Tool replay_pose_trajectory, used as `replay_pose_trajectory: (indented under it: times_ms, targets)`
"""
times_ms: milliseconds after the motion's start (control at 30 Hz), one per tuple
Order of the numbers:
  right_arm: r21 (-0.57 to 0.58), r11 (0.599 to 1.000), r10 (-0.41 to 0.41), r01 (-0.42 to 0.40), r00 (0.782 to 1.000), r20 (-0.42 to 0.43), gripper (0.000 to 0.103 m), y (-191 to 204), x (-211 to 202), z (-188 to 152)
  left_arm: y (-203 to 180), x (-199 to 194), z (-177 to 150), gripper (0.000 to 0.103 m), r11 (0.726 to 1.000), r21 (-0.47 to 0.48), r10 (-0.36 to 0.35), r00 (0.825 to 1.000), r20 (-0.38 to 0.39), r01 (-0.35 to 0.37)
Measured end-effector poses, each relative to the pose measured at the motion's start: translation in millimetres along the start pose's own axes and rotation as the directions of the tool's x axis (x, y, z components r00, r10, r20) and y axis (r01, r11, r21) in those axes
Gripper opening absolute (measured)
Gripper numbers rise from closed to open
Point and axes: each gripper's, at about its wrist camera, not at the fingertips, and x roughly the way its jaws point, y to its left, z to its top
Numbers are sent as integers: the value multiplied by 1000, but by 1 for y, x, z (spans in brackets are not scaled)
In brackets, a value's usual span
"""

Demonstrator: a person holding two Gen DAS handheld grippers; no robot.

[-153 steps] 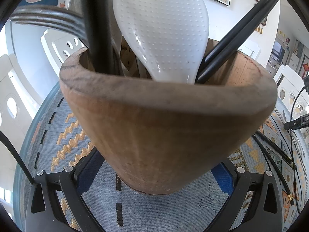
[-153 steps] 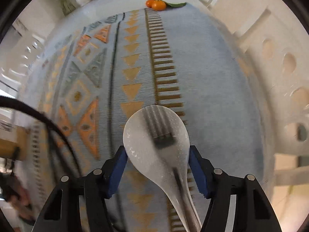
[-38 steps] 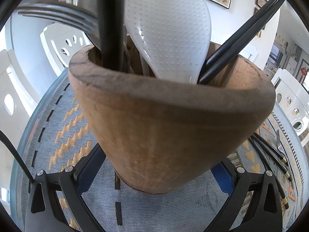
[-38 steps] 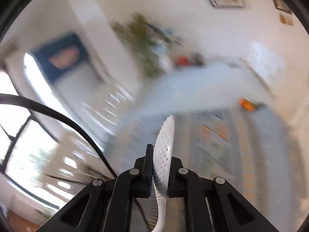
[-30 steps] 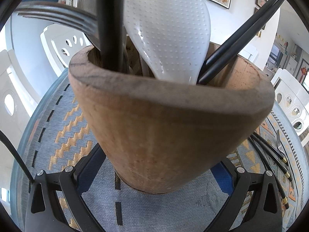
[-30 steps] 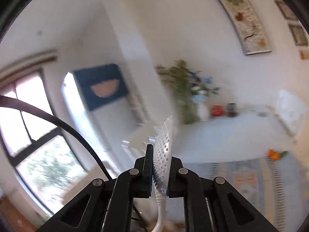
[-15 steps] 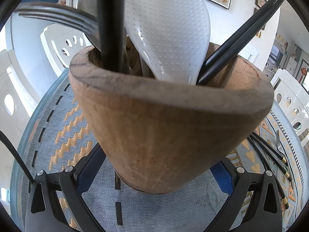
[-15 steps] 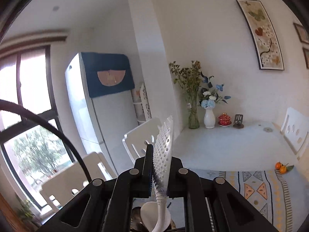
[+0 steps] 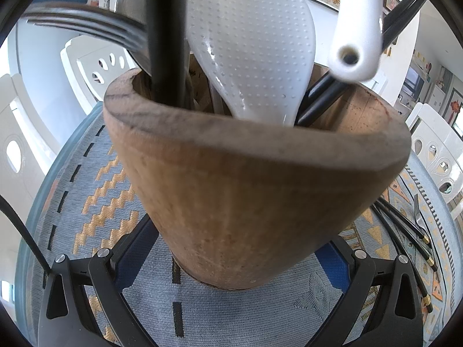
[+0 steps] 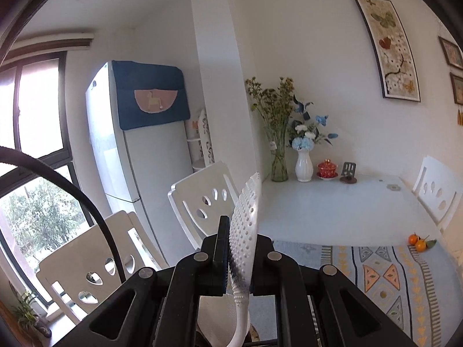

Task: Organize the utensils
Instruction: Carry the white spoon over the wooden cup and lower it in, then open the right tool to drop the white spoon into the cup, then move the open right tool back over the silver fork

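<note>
The left gripper point(image 9: 231, 263) has its jaws spread around the base of the wooden holder point(image 9: 254, 196), one blue pad on each side; whether the pads press on it I cannot tell. The holder stands on the patterned mat point(image 9: 95, 222) and holds a white dimpled paddle point(image 9: 251, 43), a fork point(image 9: 86, 27), a dark handle point(image 9: 167, 34) and black chopsticks point(image 9: 327, 98). Just above the holder's rim on its right hangs the holed handle end of a second paddle point(image 9: 357, 29). The right gripper point(image 10: 238, 263) is clamped on this second paddle's blade, edge-on and upright. Right of the holder, more chopsticks point(image 9: 405, 225) and another fork point(image 9: 418, 214) lie on the mat.
</note>
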Motion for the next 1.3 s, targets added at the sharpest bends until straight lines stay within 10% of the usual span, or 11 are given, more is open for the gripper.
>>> replay_pose_trajectory:
  times_ms: [900, 1167, 1300]
  targets:
    - [18, 994, -109, 108, 987, 122, 32, -55, -92, 35, 1, -2, -2, 102, 1000, -4, -9, 1000, 4, 9]
    - [29, 954, -296, 300, 951, -90, 32, -127, -107, -1, -1, -5, -2, 102, 1000, -3, -8, 1000, 5, 8]
    - [79, 926, -334, 368, 900, -282, 32, -169, -107, -37, 1, -4, -2, 102, 1000, -5, -11, 1000, 4, 11]
